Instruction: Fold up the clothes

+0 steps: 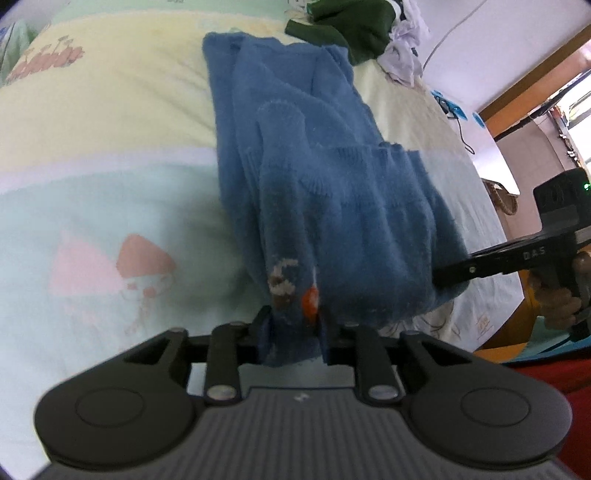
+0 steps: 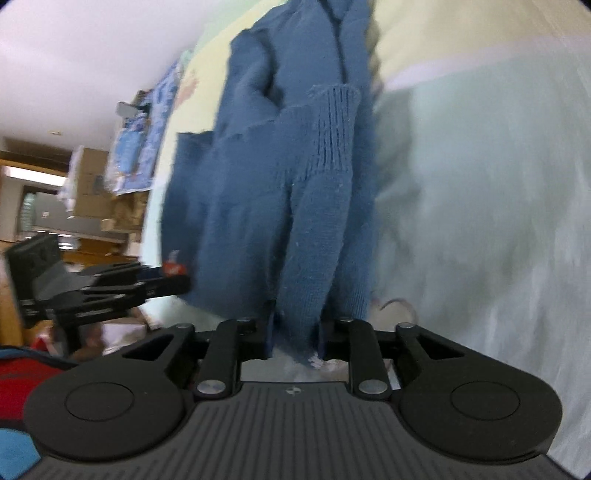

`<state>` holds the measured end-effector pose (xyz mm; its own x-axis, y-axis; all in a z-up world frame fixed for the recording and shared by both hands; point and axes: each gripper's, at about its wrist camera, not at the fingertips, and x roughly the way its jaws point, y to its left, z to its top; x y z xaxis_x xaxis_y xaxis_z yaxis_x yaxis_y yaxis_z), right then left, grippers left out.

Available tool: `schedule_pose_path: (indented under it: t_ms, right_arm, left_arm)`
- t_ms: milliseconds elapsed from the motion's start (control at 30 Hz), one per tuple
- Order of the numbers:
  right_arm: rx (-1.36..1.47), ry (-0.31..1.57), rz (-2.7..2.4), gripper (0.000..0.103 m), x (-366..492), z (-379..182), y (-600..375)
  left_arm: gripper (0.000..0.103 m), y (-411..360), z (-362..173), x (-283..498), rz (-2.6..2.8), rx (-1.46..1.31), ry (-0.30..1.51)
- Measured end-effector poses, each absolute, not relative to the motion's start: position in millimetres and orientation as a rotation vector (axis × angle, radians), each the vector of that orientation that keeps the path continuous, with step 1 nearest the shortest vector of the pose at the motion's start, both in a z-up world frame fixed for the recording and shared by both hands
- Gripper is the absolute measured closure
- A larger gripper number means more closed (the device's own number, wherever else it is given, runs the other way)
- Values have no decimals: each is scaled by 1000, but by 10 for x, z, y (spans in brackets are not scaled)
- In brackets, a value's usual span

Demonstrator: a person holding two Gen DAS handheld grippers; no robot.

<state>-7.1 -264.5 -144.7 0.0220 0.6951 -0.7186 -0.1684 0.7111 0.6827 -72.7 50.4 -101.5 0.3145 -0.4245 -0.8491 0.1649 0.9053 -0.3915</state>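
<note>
A blue knit sweater (image 1: 295, 155) with a small orange and brown motif lies lengthwise on the bed, its near end lifted off the cover. My left gripper (image 1: 295, 325) is shut on that end, right beside the motif. My right gripper (image 2: 295, 328) is shut on the other near corner of the blue knit sweater (image 2: 295, 166), below a ribbed cuff. Each gripper shows in the other's view: the right gripper (image 1: 454, 275) bites the sweater's edge at the right, and the left gripper (image 2: 177, 282) grips it at the left.
The bed cover (image 1: 103, 166) is pale yellow and mint with pink cartoon prints. A dark green garment (image 1: 351, 26) and a white cloth (image 1: 402, 51) lie at the far end. A cable (image 1: 458, 122) runs along the bed's right edge. Boxes and shelves (image 2: 92, 184) stand beyond the bed.
</note>
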Motion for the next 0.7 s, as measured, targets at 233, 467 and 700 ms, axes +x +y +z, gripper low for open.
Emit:
schedule_pose_path:
  t_ms: [233, 467, 700]
  right_arm:
    - [334, 1220, 654, 62, -91, -1092, -2637]
    - [376, 1042, 511, 58, 220, -1178, -2560]
    - [398, 981, 486, 72, 301, -1282, -2492]
  left_arm:
    - [45, 576, -702, -697, -388, -164, 1069]
    - [60, 343, -881, -245, -328, -122, 1017]
    - [76, 282, -973, -17, -319, -132, 977]
